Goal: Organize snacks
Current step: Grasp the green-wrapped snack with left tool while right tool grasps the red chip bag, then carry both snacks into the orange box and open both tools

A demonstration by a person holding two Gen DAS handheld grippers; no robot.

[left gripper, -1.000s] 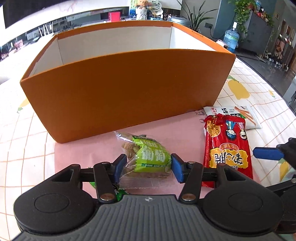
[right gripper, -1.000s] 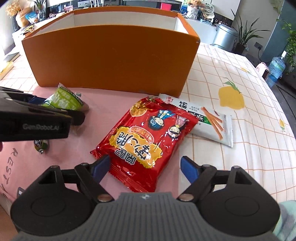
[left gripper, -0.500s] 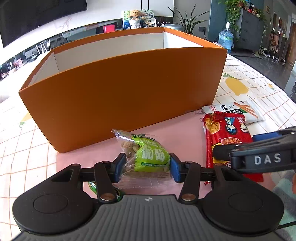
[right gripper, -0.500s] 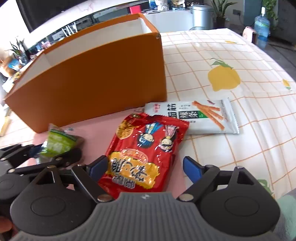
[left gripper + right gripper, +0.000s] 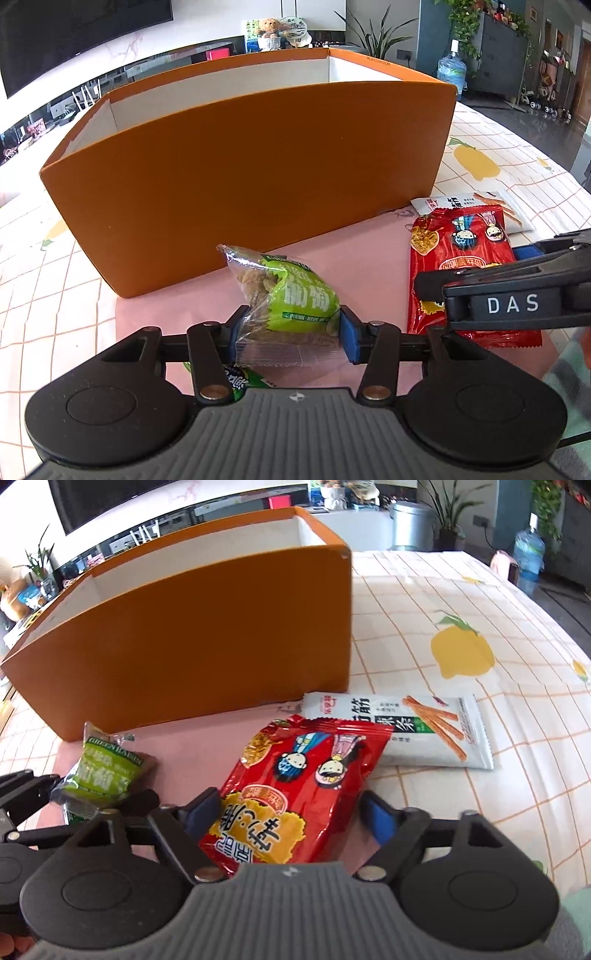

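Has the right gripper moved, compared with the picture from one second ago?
Yes. The right gripper has advanced over the red snack bag, whose near end now lies between its open fingers, and closer to the orange box.

We're seeing the green pack point(image 5: 295, 299) sitting pinched on the pink mat, the red pack point(image 5: 295, 794) lying flat beside it, overlapping the white pack point(image 5: 417, 734), all lying before the open orange box point(image 5: 251, 177).
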